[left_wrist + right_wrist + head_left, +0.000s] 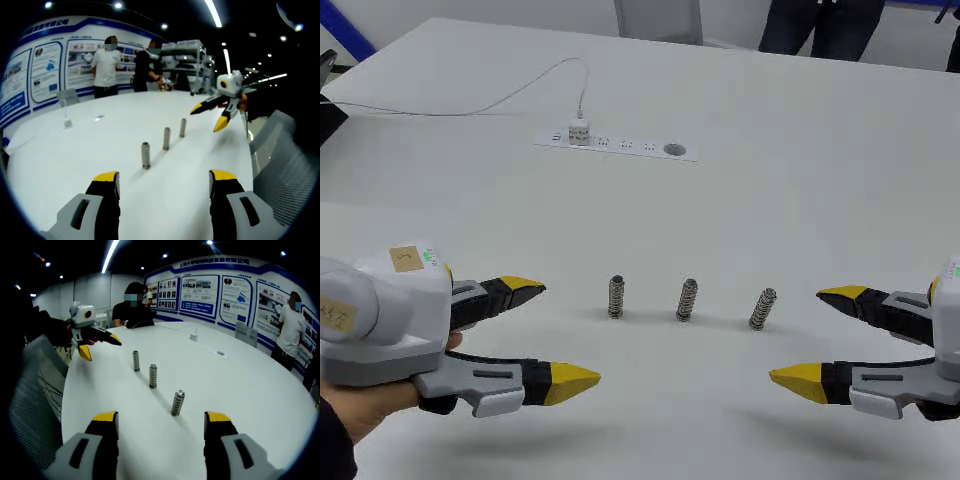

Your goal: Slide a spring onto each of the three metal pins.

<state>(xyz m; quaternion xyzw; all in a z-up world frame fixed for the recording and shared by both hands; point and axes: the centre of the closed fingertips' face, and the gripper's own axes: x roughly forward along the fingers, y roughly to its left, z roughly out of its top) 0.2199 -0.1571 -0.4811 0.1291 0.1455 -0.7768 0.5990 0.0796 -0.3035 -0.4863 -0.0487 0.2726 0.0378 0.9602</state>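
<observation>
Left hand-held gripper [570, 333] — jaws wide apart, empty

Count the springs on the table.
3, in a row between the grippers: the left spring nearest the left gripper, the middle spring, and the leaning right spring nearest the right gripper. None looks hidden.

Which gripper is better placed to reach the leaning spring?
Right. The leaning metal coil spring stands nearest the open right gripper, straight ahead of its jaws; from the left gripper, two other springs stand between.
</observation>
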